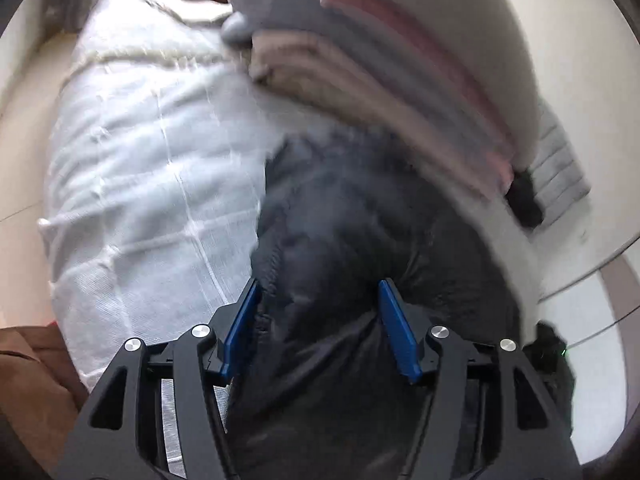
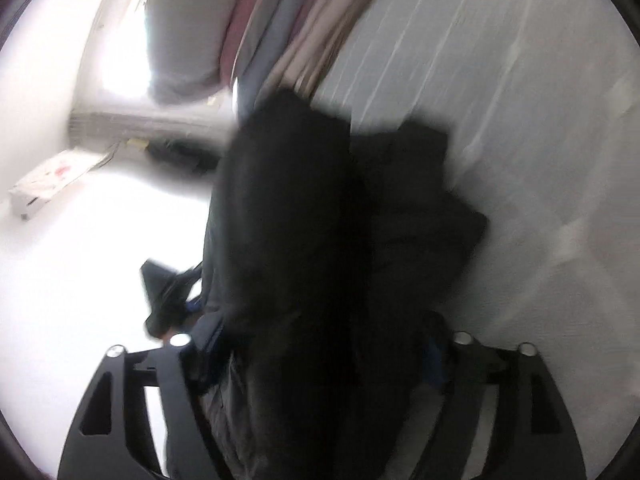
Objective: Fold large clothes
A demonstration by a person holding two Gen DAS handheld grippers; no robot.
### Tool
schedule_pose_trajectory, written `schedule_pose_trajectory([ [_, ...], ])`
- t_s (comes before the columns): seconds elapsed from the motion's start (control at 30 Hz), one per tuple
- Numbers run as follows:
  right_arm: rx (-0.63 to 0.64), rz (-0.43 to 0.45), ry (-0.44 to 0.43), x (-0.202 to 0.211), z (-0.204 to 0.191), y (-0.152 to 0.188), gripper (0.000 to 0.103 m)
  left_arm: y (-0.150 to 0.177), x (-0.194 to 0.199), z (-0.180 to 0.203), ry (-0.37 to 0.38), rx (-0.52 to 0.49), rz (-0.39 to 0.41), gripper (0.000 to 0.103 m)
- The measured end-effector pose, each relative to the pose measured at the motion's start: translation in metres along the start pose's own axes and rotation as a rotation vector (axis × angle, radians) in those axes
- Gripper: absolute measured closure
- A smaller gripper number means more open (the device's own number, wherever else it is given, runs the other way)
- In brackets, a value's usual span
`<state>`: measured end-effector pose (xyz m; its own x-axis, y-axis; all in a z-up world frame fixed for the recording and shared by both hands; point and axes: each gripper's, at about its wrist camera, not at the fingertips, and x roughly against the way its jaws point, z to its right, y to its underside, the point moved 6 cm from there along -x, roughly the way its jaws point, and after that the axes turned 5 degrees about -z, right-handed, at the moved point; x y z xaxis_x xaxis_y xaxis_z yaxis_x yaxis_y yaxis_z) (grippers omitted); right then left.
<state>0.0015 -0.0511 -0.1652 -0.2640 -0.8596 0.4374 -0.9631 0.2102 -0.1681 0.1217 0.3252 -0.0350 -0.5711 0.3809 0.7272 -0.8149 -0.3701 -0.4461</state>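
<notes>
1. The quilt on the left of the left wrist view is white, stitched in squares, soft and matte; it covers the bed and gives a yielding base for folding.
2. The jacket is dark, puffy and slightly glossy, with a zip seam running beside the left pad. It lies on the quilt, partly bunched up between both tools. It is judged light, soft and slippery, so a pinch on a seam or hem should hold better than one on a padded panel.
3. The left gripper stands at middle width, its blue pads pressing a thick fold of jacket between them.
4. A stack of folded pink, grey and beige cloth sits beyond the jacket.
5. The right gripper is buried in jacket; its pads are hidden, so its width cannot be told.
</notes>
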Motion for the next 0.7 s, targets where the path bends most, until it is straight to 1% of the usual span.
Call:
schedule_pose_trajectory([
  [0.03,0.006,0.038,0.016,0.01,-0.003,-0.002,0.026,-0.003,0.012,0.0,0.045,0.014,0.046,0.042],
  [0.07,0.027,0.097,0.056,0.024,-0.01,-0.006,0.023,-0.007,0.033,-0.001,0.115,0.044,0.123,0.034],
  [0.1,0.076,0.184,0.102,0.041,-0.024,-0.01,0.02,-0.006,0.044,-0.003,0.147,0.056,0.158,0.03],
  [0.13,0.126,0.249,0.1,0.052,-0.041,-0.014,0.015,-0.009,0.052,-0.002,0.186,0.064,0.193,0.027],
  [0.17,0.178,0.297,0.084,0.06,-0.061,-0.016,0.015,-0.008,0.058,0.003,0.223,0.054,0.213,0.026],
  [0.2,0.236,0.321,0.075,0.061,-0.082,-0.017,0.014,-0.006,0.057,0.007,0.234,0.035,0.207,0.026],
  [0.23,0.284,0.323,0.077,0.06,-0.098,-0.016,0.012,-0.003,0.054,0.012,0.228,0.012,0.192,0.026],
  [0.27,0.335,0.303,0.078,0.048,-0.115,-0.016,0.011,0.001,0.043,0.017,0.214,-0.01,0.165,0.026],
  [0.3,0.349,0.273,0.082,0.035,-0.121,-0.017,0.011,0.005,0.035,0.02,0.2,-0.021,0.14,0.026],
  [0.37,0.331,0.205,0.135,-0.008,-0.122,-0.025,0.011,0.018,0.011,0.019,0.145,-0.043,0.077,0.026],
  [0.4,0.287,0.149,0.192,-0.033,-0.103,-0.026,0.011,0.023,0.006,0.02,0.117,-0.054,0.066,0.026],
  [0.43,0.254,0.116,0.211,-0.046,-0.091,-0.034,0.011,0.028,-0.003,0.017,0.083,-0.072,0.054,0.026],
  [0.47,0.226,0.081,0.209,-0.063,-0.082,-0.037,0.011,0.033,-0.012,0.017,0.063,-0.103,0.039,0.026],
  [0.5,0.216,0.05,0.207,-0.076,-0.072,-0.033,0.011,0.034,-0.019,0.013,0.056,-0.119,0.037,0.026],
  [0.53,0.221,0.048,0.224,-0.079,-0.071,-0.032,0.011,0.034,-0.022,0.012,0.049,-0.123,0.036,0.026],
  [0.63,0.24,0.047,0.283,-0.068,-0.094,-0.028,0.011,0.035,-0.012,0.01,0.007,-0.116,0.058,0.026],
  [0.67,0.26,0.062,0.3,-0.062,-0.102,-0.024,0.011,0.037,-0.003,0.012,-0.023,-0.122,0.077,0.026],
  [0.7,0.31,0.099,0.329,-0.049,-0.11,-0.014,0.011,0.039,0.006,0.017,-0.053,-0.141,0.098,0.026],
])
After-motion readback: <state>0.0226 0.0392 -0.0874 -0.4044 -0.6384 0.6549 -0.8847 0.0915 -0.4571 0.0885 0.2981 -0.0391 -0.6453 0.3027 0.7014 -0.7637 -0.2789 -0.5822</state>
